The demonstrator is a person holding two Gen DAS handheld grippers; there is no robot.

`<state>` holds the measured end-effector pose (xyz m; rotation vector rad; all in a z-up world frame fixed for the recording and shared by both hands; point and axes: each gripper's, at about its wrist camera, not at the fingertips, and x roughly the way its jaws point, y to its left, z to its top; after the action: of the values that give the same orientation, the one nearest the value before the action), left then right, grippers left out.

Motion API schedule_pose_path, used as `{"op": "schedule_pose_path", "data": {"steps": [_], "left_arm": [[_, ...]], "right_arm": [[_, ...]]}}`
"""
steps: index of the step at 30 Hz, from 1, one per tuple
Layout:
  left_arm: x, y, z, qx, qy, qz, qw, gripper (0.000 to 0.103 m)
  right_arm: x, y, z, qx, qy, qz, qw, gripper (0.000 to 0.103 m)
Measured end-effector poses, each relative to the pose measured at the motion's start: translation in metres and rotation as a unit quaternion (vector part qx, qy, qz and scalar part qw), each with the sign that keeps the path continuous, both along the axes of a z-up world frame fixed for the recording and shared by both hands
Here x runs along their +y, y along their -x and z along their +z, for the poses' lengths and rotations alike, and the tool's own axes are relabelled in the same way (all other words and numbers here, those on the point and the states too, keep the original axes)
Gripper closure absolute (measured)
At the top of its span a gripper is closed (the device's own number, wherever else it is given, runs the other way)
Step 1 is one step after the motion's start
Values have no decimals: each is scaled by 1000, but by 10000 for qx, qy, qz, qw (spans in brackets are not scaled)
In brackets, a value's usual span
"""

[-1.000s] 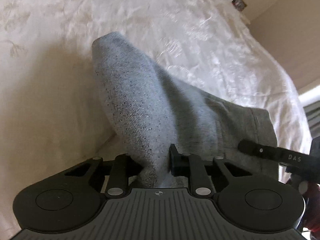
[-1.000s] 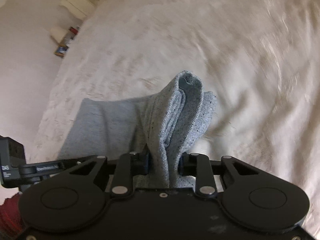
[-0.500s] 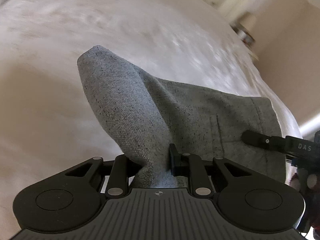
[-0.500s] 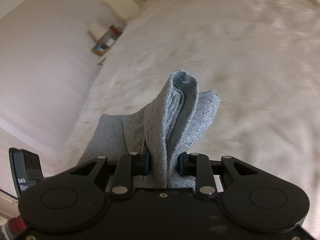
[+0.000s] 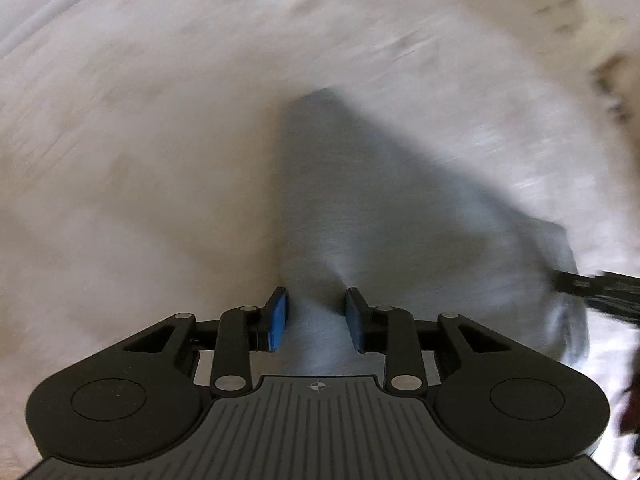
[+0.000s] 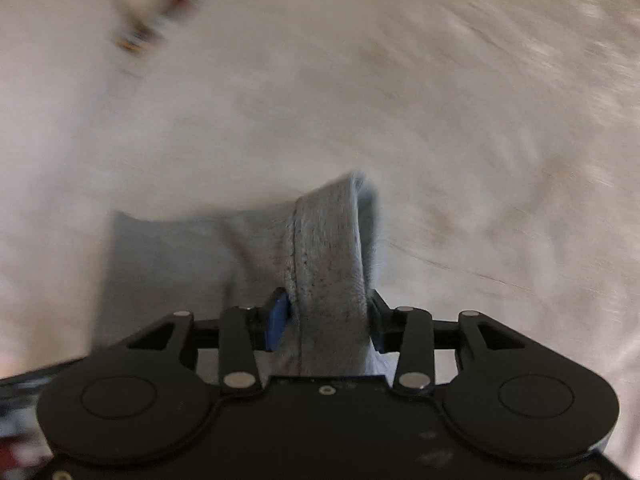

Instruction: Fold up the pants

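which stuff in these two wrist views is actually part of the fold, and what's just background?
Part of the job:
- grey pants, fabric between both pairs of jaws
- left gripper, jaws just been opening
- right gripper, jaws just been opening
- white bedspread as work surface

Just lying about:
- blurred small items past the bed edge, unidentifiable

Grey pants (image 5: 384, 216) on a cream-white bedcover (image 5: 140, 140); blue pads (image 5: 279, 319), black gripper frames.

No legible text, either view.
Only mark I see: a small crosshair emblem on my left gripper's (image 5: 316, 312) ribbed housing, 6 o'clock. Everything else motion-blurred.
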<state>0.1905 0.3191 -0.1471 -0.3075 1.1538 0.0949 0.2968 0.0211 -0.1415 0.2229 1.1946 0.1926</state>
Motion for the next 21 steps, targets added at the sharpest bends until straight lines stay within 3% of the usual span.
{"op": "schedule_pose_path", "data": {"steps": [2,5,8,11,15,17,21], "left_arm": [[5,8,-2,-57,120,71,9999,68],[-10,21,17,-322,-214,-158,9991,70],[-25,30,29,-645,-223,-427,9968,70],[-50,42,32,-742,-402,-701,9940,67],[-57,52,-1,-304,-472,-676,9961,61],[-59,52,-11,-315,-586,-755,9949,61],[-59,48,6,-353,-588,-667,9954,61]], "right_arm": [[2,1,-5,-29,204,-14,9998,58],[16,16,19,-552,464,-47,9974,57],[24,43,45,-1070,378,47,9935,59],[40,72,50,-1278,458,241,9905,59],[46,95,17,-635,736,363,9946,59],[47,99,-4,-284,960,483,9938,61],[45,102,6,-345,871,466,9945,60]]}}
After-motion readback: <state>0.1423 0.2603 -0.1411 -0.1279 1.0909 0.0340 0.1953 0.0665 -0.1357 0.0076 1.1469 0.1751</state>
